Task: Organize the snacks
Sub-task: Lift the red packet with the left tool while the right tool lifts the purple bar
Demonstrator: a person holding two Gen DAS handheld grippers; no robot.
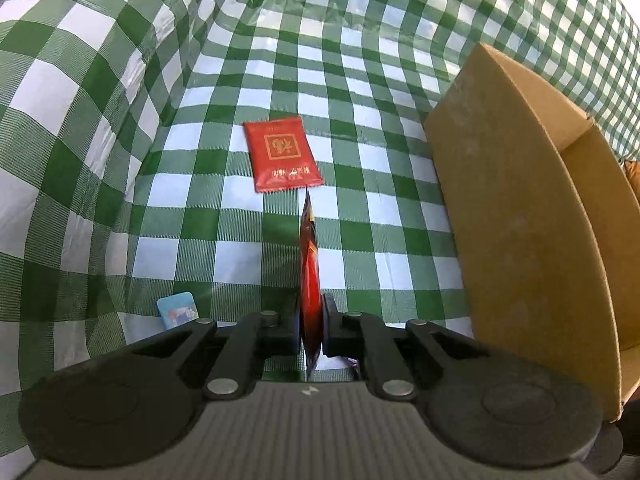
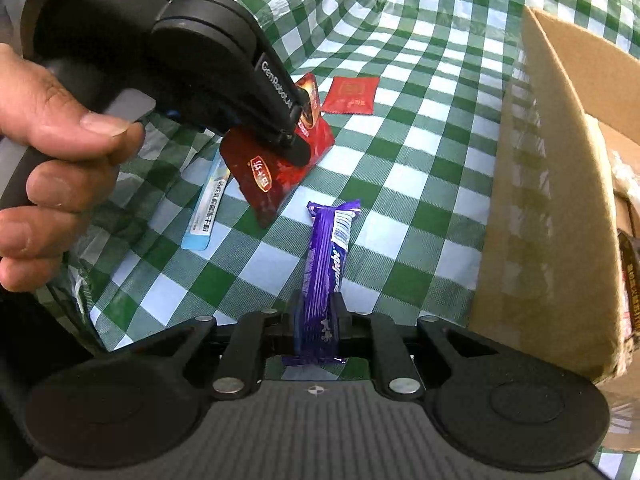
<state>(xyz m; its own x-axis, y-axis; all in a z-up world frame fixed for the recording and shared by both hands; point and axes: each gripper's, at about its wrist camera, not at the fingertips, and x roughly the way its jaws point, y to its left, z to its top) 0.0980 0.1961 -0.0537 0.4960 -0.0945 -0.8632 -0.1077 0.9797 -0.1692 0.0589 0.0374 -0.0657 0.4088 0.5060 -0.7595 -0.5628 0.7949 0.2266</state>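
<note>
Green-checked cloth underneath. Left gripper (image 1: 311, 322) pinching dark red pouch (image 1: 310, 280) edge-on; right gripper (image 2: 318, 314) pinching purple bar (image 2: 326, 264) at its end. Both light, crinkly, slippery. Cardboard box (image 2: 552, 216) just right.

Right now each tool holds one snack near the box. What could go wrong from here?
1. The left tool pinches the dark red packet by a thin edge, so it may slip out on the way to the cardboard box.
2. The purple bar sticks far out of the right tool; its free end could catch the box wall.
3. The red sachet and blue stick pack lie on the wrinkled checked cloth, which could drag.
</note>
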